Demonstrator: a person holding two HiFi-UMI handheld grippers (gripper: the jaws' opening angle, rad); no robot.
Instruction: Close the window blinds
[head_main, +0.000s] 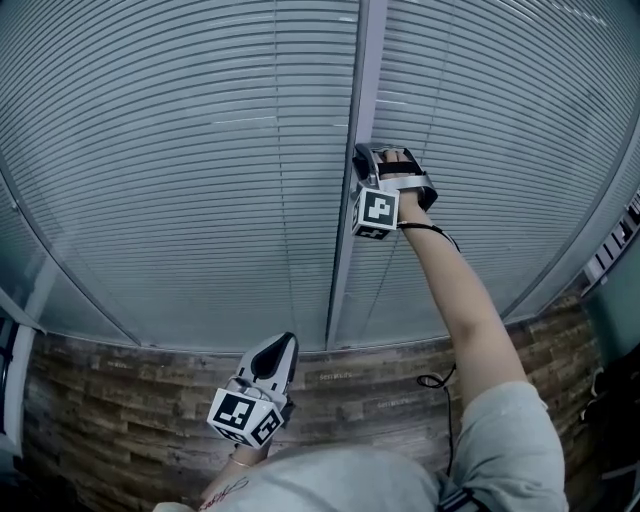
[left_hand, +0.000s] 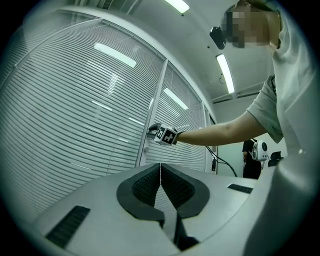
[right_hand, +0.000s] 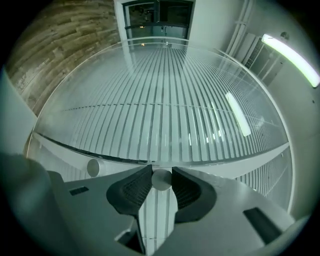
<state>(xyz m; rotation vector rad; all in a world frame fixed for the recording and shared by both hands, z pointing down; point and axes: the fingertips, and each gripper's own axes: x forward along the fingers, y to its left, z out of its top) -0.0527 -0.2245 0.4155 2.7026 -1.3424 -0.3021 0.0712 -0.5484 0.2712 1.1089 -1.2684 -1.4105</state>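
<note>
On blinds knob (right_hand: 161, 180), right gripper (head_main: 366, 158).

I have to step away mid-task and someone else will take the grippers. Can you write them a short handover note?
Right gripper: raised, jaws closed on the round knob on the frame post between the two panes.
Left gripper: held low, jaws together, empty.
Blinds: lowered across both panes; I cannot tell how far the slats are tilted.
Done: knob gripped.
Left: probably turn it until the slats shut. A second knob sits beside it.
</note>
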